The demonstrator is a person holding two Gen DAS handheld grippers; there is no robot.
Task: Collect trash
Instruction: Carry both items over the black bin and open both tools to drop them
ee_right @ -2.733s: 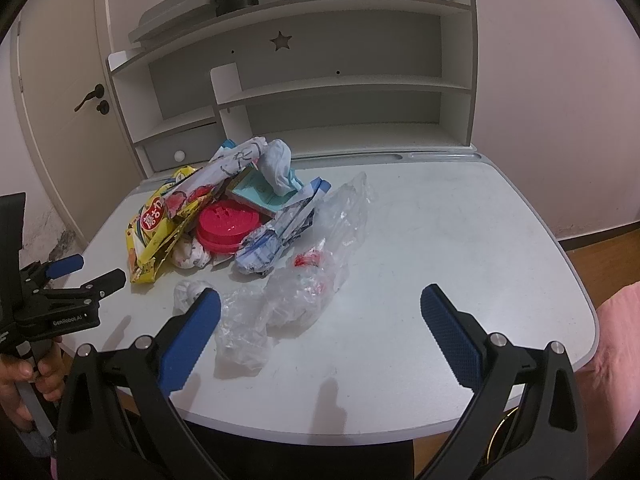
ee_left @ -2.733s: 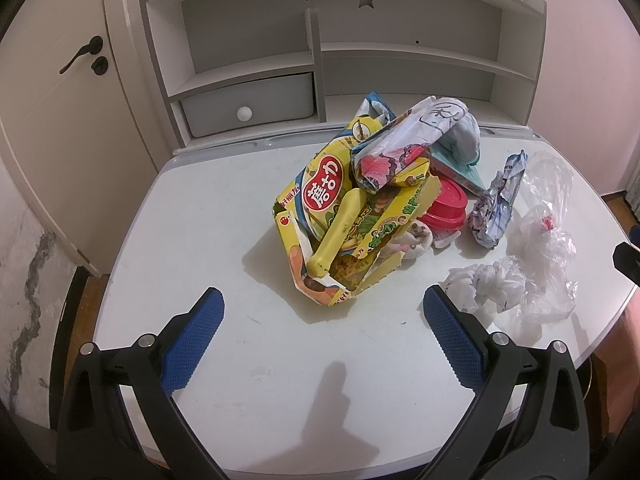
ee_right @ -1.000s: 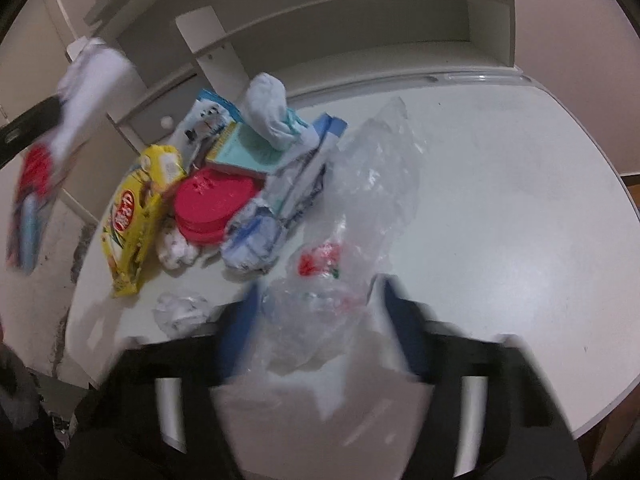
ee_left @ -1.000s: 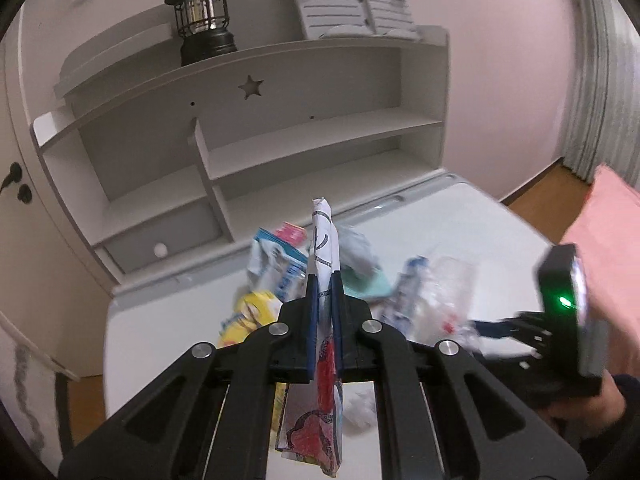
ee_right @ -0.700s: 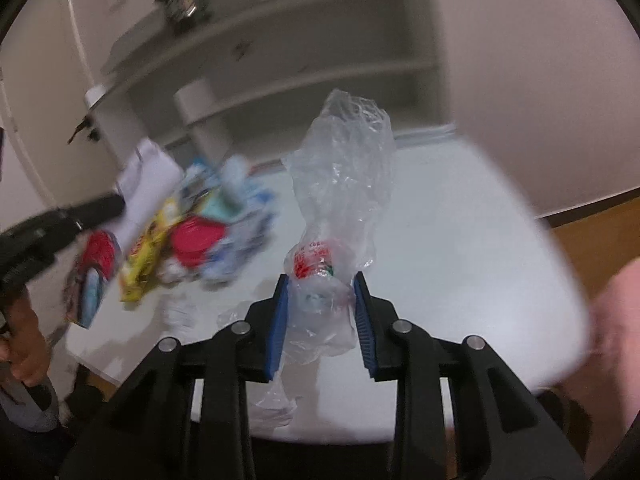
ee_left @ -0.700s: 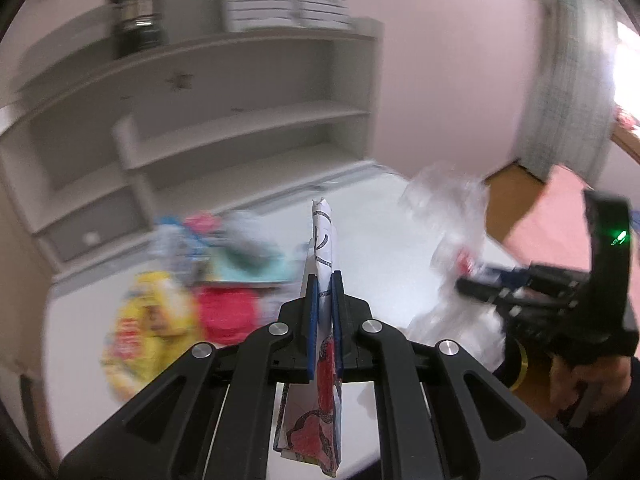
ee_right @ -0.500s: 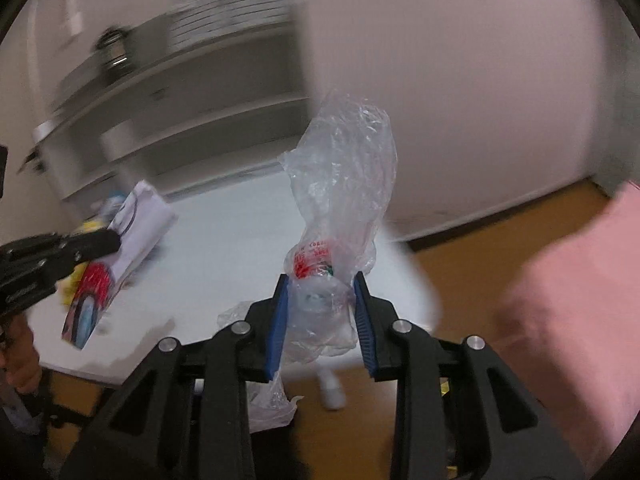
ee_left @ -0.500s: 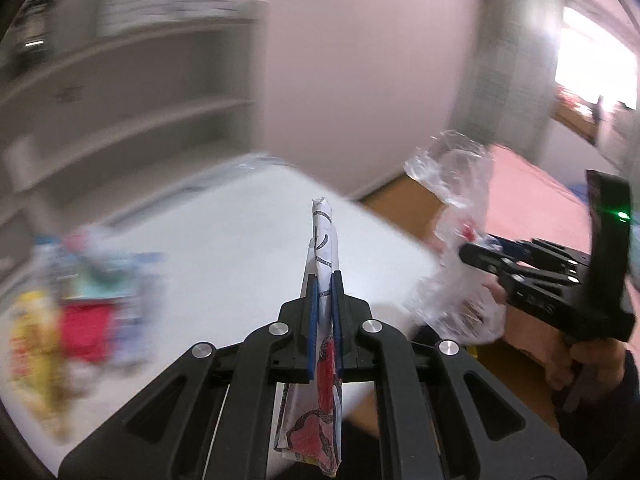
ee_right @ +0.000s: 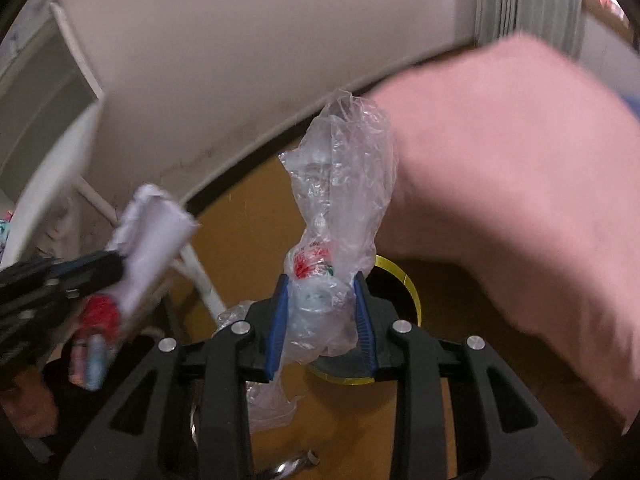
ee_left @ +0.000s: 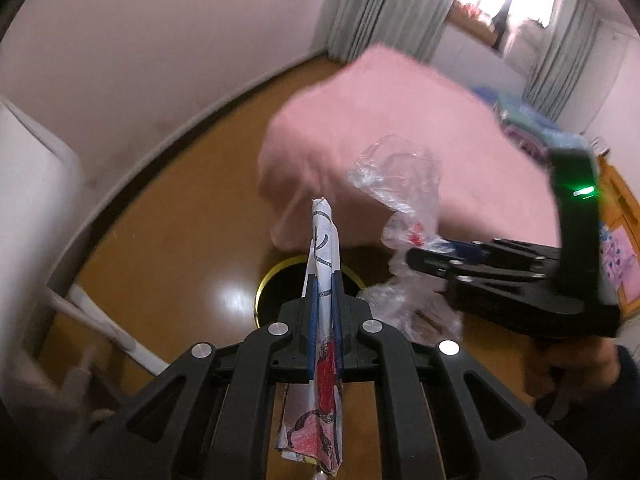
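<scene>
Above bin [ee_left: 276, 280]: left tongs [ee_left: 325, 320] pinch paper [ee_left: 324, 240]

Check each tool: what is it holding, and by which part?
Left tool pinches a folded printed paper wrapper around its middle. Right tool clamps a crumpled clear plastic bag at its lower part, most of it sticking up.

Each of the 2 fisheye cameras sits just behind its own hand-held gripper, looking steeply down along the fingers at the wooden floor [ee_left: 192, 240]. Both views share the gold-rimmed bin [ee_left: 276, 276] below, close in — plus the pink bedding [ee_right: 520, 200]. Each also catches the other gripper from the side — 2 crossing sightlines.
</scene>
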